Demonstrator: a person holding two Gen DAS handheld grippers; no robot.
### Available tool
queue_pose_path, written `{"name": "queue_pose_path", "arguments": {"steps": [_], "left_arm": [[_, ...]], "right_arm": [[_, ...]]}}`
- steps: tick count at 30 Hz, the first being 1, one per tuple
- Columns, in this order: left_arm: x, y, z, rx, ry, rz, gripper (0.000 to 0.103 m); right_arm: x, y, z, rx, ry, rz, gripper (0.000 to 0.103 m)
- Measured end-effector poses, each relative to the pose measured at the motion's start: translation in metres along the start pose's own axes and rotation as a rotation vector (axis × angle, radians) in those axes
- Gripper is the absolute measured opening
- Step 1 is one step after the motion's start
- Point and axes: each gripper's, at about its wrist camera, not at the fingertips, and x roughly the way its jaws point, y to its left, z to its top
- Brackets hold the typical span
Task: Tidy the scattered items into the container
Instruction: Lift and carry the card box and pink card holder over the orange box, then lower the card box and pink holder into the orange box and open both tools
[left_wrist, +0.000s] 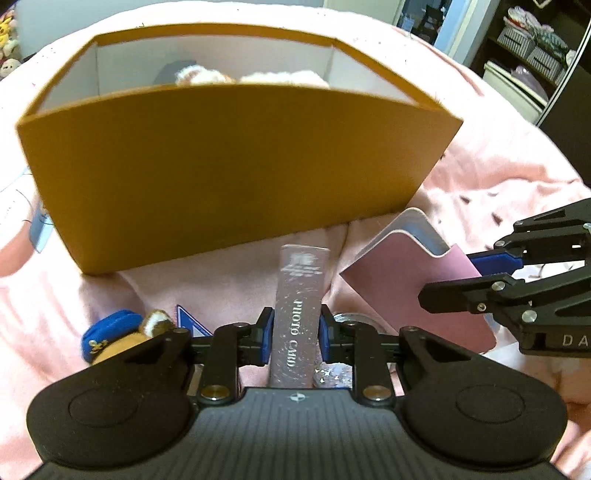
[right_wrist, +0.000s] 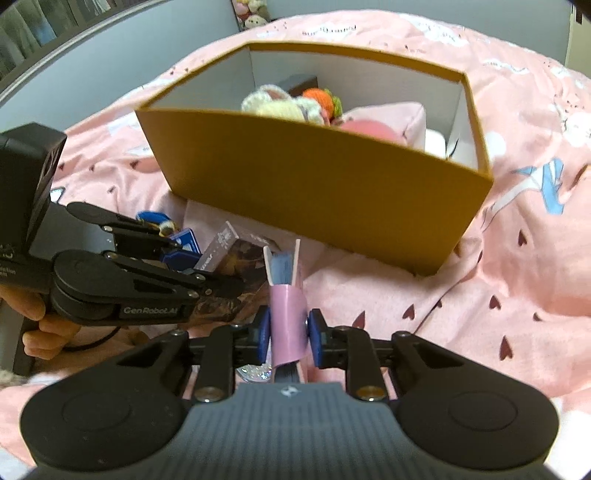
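Pink folder (right_wrist: 288, 325) and card pack (left_wrist: 297, 317), each clenched in its gripper's fingers, should be lifted clear over the orange box's (left_wrist: 236, 173) near wall before releasing inside.

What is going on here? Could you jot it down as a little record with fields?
Setting: pink blanket
Container: orange box, open top, plush toys inside
Left hand-held gripper: shut on photo card box
Right hand-held gripper: shut on pink folder
Not yet packed: small plush in a blue cap, lying on the blanket
Stage: both held items in front of the box, not yet inside
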Motion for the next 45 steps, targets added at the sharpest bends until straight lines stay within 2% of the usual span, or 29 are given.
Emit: {"name": "queue_pose_path", "arguments": {"steps": [11, 17, 21, 28, 34, 45], "left_arm": [[-0.058, -0.003, 0.019, -0.026, -0.126, -0.057, 0.026], [-0.090, -0.010, 0.049, -0.012, -0.204, -0.093, 0.026], [-0.100, -0.020, 0.081, 0.018, -0.250, -0.053, 0.026], [-0.118, -0.036, 0.120, 0.075, -0.341, 0.085, 0.026], [-0.107, -0.043, 0.145, 0.086, -0.344, 0.125, 0.026], [-0.066, -0.030, 0.161, 0.046, -0.293, 0.102, 0.026]], "right_arm": [[-0.045, 0.000, 0.020, 0.018, -0.121, 0.000, 0.024], [-0.080, 0.000, 0.044, 0.006, -0.222, -0.021, 0.023], [-0.098, 0.002, 0.064, -0.021, -0.288, -0.057, 0.023], [-0.110, 0.008, 0.100, -0.068, -0.368, -0.123, 0.023], [-0.100, 0.003, 0.123, -0.069, -0.380, -0.172, 0.023], [-0.061, -0.023, 0.141, -0.002, -0.321, -0.236, 0.023]]}}
